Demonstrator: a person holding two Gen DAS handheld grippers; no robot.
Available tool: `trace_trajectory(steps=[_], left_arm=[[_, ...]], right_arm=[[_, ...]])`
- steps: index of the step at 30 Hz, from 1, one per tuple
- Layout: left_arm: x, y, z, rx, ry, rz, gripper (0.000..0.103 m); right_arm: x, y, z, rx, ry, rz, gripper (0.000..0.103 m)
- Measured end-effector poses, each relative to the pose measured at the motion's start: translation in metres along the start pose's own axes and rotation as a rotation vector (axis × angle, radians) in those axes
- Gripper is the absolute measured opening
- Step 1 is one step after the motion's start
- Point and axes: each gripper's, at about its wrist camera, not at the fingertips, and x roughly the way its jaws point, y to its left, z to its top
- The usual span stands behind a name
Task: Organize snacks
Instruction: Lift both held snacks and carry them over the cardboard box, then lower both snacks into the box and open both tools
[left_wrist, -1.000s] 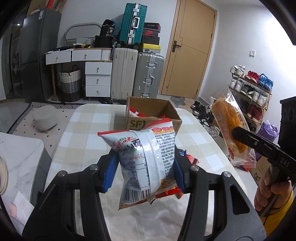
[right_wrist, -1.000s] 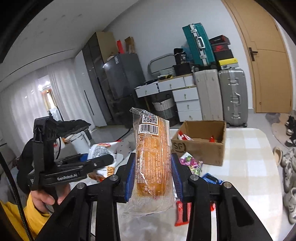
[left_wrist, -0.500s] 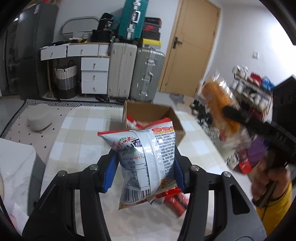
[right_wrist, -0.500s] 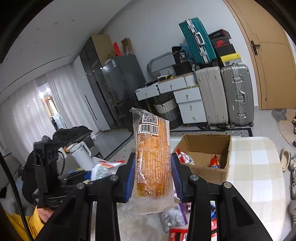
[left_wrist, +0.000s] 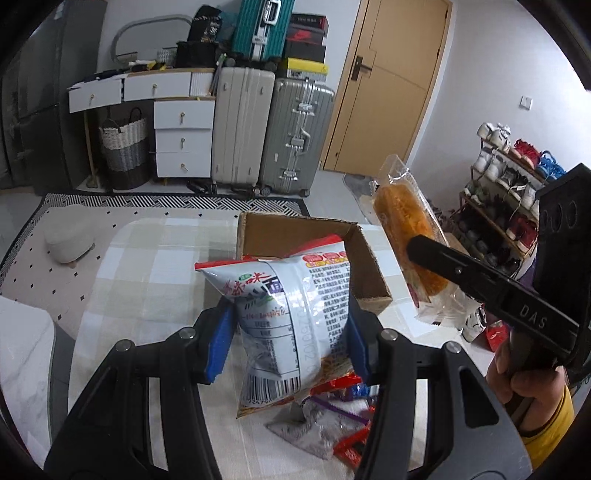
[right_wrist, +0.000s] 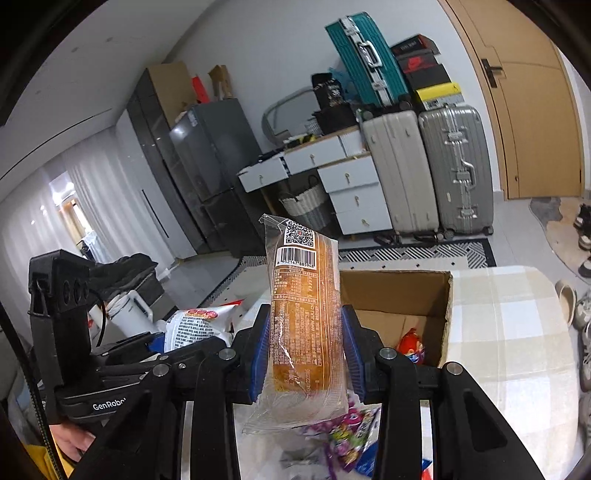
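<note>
My left gripper (left_wrist: 288, 339) is shut on a white and red noodle snack bag (left_wrist: 284, 317), held upright above the table, just short of the open cardboard box (left_wrist: 365, 258). My right gripper (right_wrist: 304, 350) is shut on a clear-wrapped orange bread loaf (right_wrist: 304, 314), held upright near the box (right_wrist: 447, 314). The loaf also shows in the left wrist view (left_wrist: 406, 236), right of the box. The snack bag shows in the right wrist view (right_wrist: 199, 325), at the left. The box holds a red snack (right_wrist: 410, 343).
Several loose snack packets (left_wrist: 332, 417) lie on the checked tablecloth (left_wrist: 147, 280) below the grippers, also in the right wrist view (right_wrist: 351, 435). Suitcases (left_wrist: 269, 129), white drawers (left_wrist: 181, 140) and a shoe rack (left_wrist: 506, 206) stand beyond the table.
Both grippers have moved forward toward the box with their snacks still held. The loaf now sits closer to the box's right side.
</note>
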Motion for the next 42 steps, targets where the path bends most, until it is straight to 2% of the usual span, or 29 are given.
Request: trace_trajectory(steps=[4,8,15,23,29,35,42], left_arm=[[0.039,-0.008,0.022,0.012,0.035,0.001,0.05],[0.082,-0.012,0.04,-0.013,0.07,-0.047,0.05],[0.157,-0.012,0.065,-0.045,0.106,-0.045,0.05],[0.232,0.006,0.086,-0.061,0.168,-0.012,0.05],[0.267,0.021,0.091,-0.134,0.193,-0.072,0.05],[0.289,0.03,0.093,-0.159,0.198,-0.078,0.05],[0.295,0.033,0.085,-0.154,0.208,-0.076,0.05]], right_arm=[[0.02,-0.023,0.01,0.032,0.013,-0.018,0.037],[0.043,-0.043,0.017,0.045,0.044,-0.036,0.037],[0.081,-0.068,0.02,0.076,0.102,-0.051,0.037],[0.113,-0.085,0.011,0.064,0.171,-0.132,0.037],[0.124,-0.091,0.005,0.079,0.201,-0.117,0.037],[0.13,-0.092,0.002,0.088,0.219,-0.118,0.037],[0.131,-0.098,-0.001,0.14,0.214,-0.091,0.037]])
